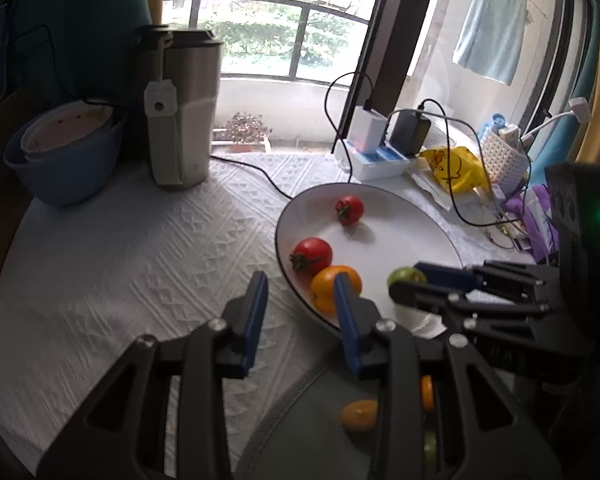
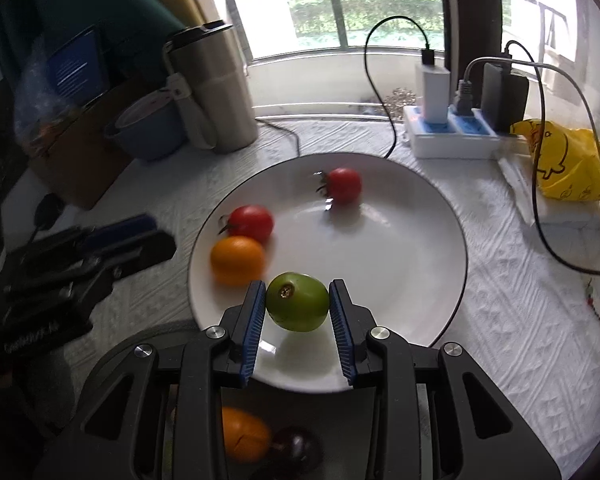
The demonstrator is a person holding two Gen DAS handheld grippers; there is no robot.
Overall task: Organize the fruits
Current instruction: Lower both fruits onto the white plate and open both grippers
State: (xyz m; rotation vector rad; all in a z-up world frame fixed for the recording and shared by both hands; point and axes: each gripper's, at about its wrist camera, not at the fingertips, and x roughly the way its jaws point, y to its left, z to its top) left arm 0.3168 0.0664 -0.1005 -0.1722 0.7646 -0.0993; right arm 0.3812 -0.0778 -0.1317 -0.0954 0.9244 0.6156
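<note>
Hidden things first: in the right wrist view the lower edge of the frame is mostly gripper frame, and behind it sit an orange fruit (image 2: 242, 434) and a dark purple one (image 2: 298, 450), both partly covered and lying in a grey dish (image 2: 112, 356) whose shape is hard to make out. The left gripper (image 2: 156, 236) at mid-left of that view is smeared by blur. In the left wrist view, bottom centre, the same dish shows one orange fruit (image 1: 359, 415), plus slivers of orange and green (cut off by the gripper's frame).

Now the count on the white plate (image 2: 420, 248): two red tomatoes, one at the top centre (image 2: 343, 185) and one at the left (image 2: 252, 222), and one orange tomato (image 2: 237, 260) touching that left red one. That makes three lying on it. The fourth, a green tomato (image 2: 297, 306), sits between the blue pads of the right gripper (image 2: 297, 312), clamped over the plate's near part. In the left wrist view the left gripper's jaws stand apart over the white cloth (image 1: 140, 248), nothing between them.
</note>
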